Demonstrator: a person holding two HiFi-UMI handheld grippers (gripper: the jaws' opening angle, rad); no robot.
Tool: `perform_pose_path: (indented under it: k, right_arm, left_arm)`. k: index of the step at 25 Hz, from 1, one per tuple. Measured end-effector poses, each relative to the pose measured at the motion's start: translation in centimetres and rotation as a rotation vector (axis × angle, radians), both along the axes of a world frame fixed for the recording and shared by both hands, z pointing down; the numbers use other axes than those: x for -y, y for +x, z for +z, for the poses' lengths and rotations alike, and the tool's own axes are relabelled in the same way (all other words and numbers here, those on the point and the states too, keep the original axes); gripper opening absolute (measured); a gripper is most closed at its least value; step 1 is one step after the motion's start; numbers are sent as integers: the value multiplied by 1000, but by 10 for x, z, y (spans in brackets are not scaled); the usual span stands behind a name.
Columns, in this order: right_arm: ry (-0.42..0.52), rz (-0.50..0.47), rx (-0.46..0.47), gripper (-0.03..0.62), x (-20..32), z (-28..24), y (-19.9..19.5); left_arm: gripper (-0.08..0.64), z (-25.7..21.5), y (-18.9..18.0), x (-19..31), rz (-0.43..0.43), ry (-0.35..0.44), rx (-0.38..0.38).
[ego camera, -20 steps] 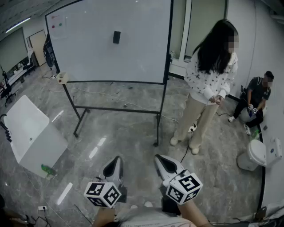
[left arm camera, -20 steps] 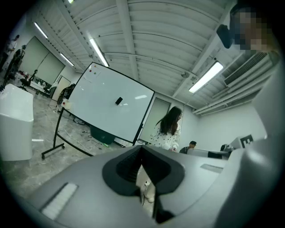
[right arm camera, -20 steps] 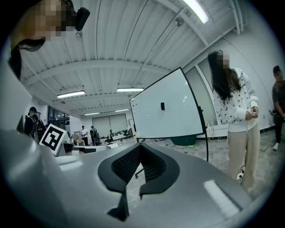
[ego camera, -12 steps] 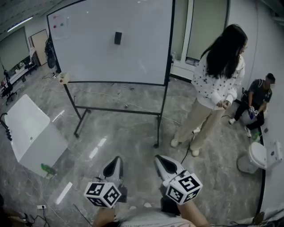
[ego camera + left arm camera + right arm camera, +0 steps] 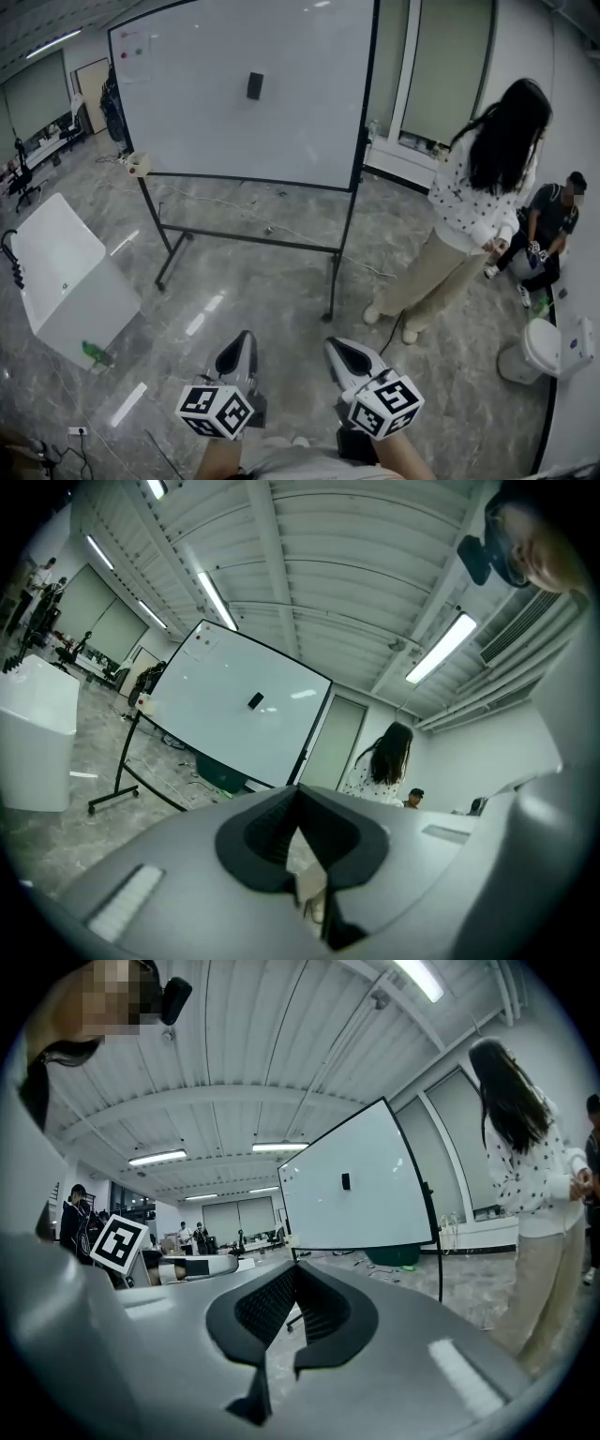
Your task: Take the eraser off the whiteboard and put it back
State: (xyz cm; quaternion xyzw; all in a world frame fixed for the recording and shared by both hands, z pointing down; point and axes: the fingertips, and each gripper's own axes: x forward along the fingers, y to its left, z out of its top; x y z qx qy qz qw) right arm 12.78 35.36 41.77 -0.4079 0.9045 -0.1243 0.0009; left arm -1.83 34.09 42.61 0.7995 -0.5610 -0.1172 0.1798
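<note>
Low in front of you, left gripper and right gripper both have jaws pressed together, nothing between them. Well ahead, eraser sits on the whiteboard, upper middle: small dark upright rectangle, probably black, too far for detail.

The left claw and right claw have smooth, matt grey plastic shells, lined inside with black ribbed pads. Behind each sits a marker cube in matt black-and-white print. The floor beneath the claws is polished, veined grey stone. Well ahead of them, the whiteboard is glossy white in a dark metal frame. Its eraser looks matt black.
</note>
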Motion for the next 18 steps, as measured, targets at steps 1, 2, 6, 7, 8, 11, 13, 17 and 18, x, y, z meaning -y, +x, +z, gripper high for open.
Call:
perform_pose_path:
  k: [1,2,6,7,8,11,13,17,18]
  right_arm:
    - [-3,-4,-2,1,2,1,1]
    - [-2,-8,-3,1,5,2,2]
    - [32,-16,9,2,28,-8,-4]
    - [44,-14,18,0,36,-13,-6]
    - [54,-9,27,0,43,-18,-7]
    - [68,11,48,2,67,-27,-10]
    - [60,18,55,2,82,-26,-12]
    - [42,28,53,2,121,-17,-22]
    - [41,31,54,2,132,-16,-25]
  left_arm:
    - [0,0,2,1,-4,1,-6]
    - [0,-1,3,3,-7,3,-12]
    - [0,-12,6,22,-10,34,-9]
    - [0,-17,5,28,-12,45,0]
    - [0,-21,4,36,-15,56,12]
    - [0,-29,1,58,-23,84,49]
    - [0,-31,1,75,-11,96,42]
    - [0,-28,-4,116,28,106,15]
    - [0,-28,-6,128,32,106,21]
